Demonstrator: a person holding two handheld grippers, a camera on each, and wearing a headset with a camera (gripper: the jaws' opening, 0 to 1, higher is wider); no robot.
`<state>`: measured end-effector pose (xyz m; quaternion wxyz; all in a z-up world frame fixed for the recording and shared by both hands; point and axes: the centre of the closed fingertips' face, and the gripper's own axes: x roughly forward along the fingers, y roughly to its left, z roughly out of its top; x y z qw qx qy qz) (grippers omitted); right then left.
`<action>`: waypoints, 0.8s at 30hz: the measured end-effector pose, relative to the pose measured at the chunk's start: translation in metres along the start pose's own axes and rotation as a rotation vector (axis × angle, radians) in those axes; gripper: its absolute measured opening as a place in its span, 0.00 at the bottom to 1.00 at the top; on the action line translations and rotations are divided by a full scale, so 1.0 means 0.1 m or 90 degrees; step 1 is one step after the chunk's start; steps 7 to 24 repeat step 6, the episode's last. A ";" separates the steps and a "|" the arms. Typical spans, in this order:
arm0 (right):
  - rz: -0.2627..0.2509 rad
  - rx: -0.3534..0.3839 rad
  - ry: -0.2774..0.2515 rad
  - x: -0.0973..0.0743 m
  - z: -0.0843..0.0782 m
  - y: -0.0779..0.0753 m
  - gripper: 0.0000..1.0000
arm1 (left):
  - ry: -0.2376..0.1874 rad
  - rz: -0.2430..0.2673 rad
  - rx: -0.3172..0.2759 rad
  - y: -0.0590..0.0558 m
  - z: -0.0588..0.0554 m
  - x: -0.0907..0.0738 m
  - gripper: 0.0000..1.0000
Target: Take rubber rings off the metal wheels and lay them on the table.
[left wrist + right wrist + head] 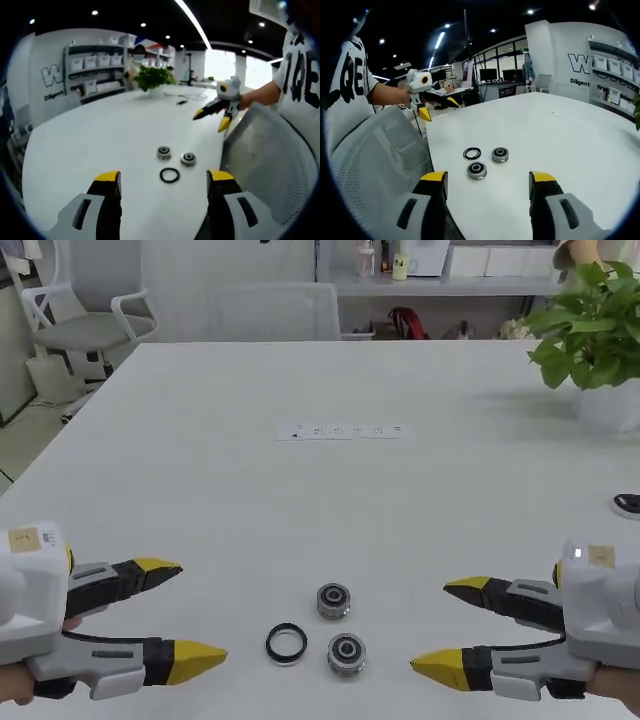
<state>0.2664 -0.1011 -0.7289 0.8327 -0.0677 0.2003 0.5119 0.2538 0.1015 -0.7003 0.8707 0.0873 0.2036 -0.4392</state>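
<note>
Two metal wheels (334,600) (346,652) stand on the white table (300,490) near its front edge, each with a dark band around it. A loose black rubber ring (286,643) lies flat just left of the nearer wheel. My left gripper (185,608) hovers open at the lower left, jaws pointing right toward the parts. Open at the lower right, my right gripper (450,625) points left. Both are empty and apart from the parts. The left gripper view shows the ring (170,175) and wheels (163,152) (188,159) ahead; the right gripper view shows the ring (472,153) and wheels (476,170) (500,154).
A potted plant (590,340) stands at the far right of the table, with a small dark object (627,505) at the right edge. A strip of small labels (340,431) lies mid-table. White chairs (80,325) stand beyond the far left corner. A mesh chair back (265,160) sits by the table.
</note>
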 end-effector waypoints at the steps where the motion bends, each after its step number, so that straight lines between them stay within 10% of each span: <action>1: -0.001 0.000 -0.001 -0.01 0.01 0.00 0.63 | 0.001 0.000 0.001 0.00 0.00 0.00 0.70; 24: -0.006 0.002 -0.007 -0.02 0.02 -0.01 0.63 | 0.002 0.006 0.002 0.02 0.00 -0.04 0.70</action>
